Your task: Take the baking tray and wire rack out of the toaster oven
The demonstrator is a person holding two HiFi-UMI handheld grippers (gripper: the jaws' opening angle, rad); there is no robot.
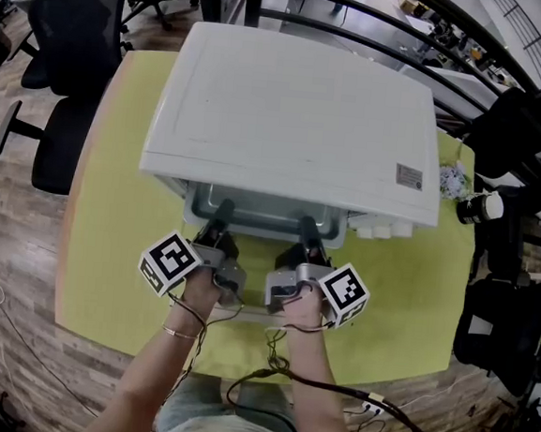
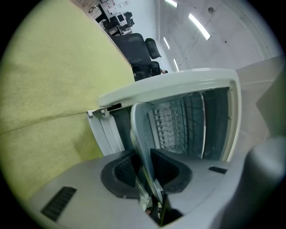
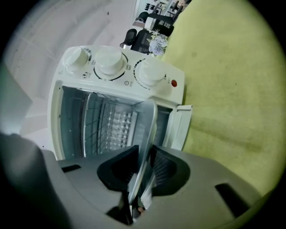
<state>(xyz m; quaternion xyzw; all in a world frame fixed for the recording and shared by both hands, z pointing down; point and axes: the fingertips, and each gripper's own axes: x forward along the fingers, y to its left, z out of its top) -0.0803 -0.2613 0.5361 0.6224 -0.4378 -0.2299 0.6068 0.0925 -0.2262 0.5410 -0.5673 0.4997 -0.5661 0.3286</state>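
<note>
The fingers of the left gripper point(image 2: 145, 166) and of the right gripper point(image 3: 143, 166) are each clamped on the front rim of the shallow grey metal baking tray point(image 1: 264, 227). The tray sticks partly out of the white box-shaped toaster oven point(image 1: 299, 109) at frame centre. An uneven pull could skew and jam it. The thin rim may slip free, or the dark wire rack point(image 2: 190, 118) inside may snag.

Toaster oven point(image 1: 299, 109) walling the far tabletop point(image 1: 108, 243), open mouth filled by baking tray point(image 1: 262, 227) clamped in left tongs point(image 1: 221, 217) and right tongs point(image 1: 307, 230), wire rack point(image 2: 190, 118) behind it, bare yellow surface either side, office chair point(image 1: 66, 136) off left edge
</note>
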